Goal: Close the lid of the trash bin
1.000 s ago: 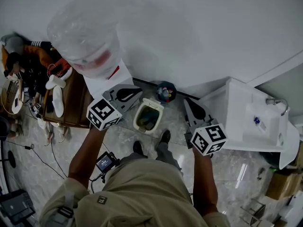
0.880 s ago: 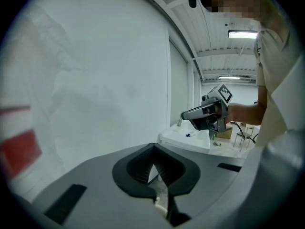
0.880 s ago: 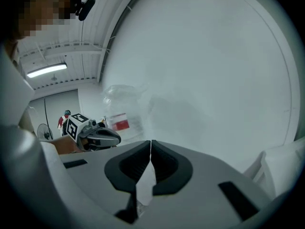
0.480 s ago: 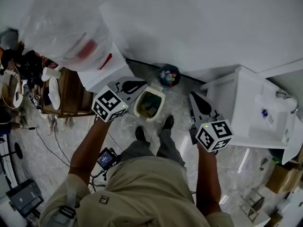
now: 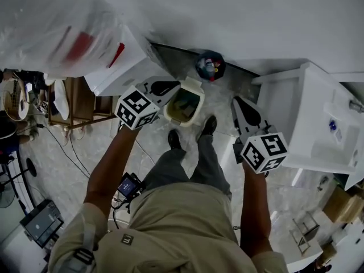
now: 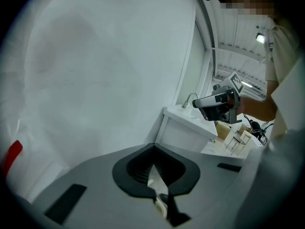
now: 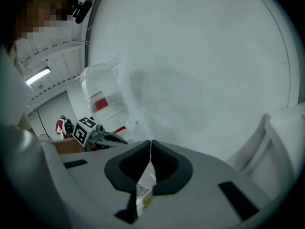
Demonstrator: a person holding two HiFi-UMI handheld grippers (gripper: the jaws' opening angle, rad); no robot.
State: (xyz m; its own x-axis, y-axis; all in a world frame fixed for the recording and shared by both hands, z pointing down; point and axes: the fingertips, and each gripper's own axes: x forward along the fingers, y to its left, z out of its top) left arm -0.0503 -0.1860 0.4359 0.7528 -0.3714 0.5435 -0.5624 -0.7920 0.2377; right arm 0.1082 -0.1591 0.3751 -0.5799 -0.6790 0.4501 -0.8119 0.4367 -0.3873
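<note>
Marble floor (image 5: 63, 172), trash bin (image 5: 185, 104) open

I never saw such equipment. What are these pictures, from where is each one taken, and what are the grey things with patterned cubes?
A person holds two grey two-jaw grippers; the cubes are part of them. One picture looks down from a camera on the person's head. The other two come from cameras on the left gripper and the right gripper. Both have jaws shut and hold nothing. On the floor, before the person's shoes, stands a cream plastic trash bin, open.
</note>
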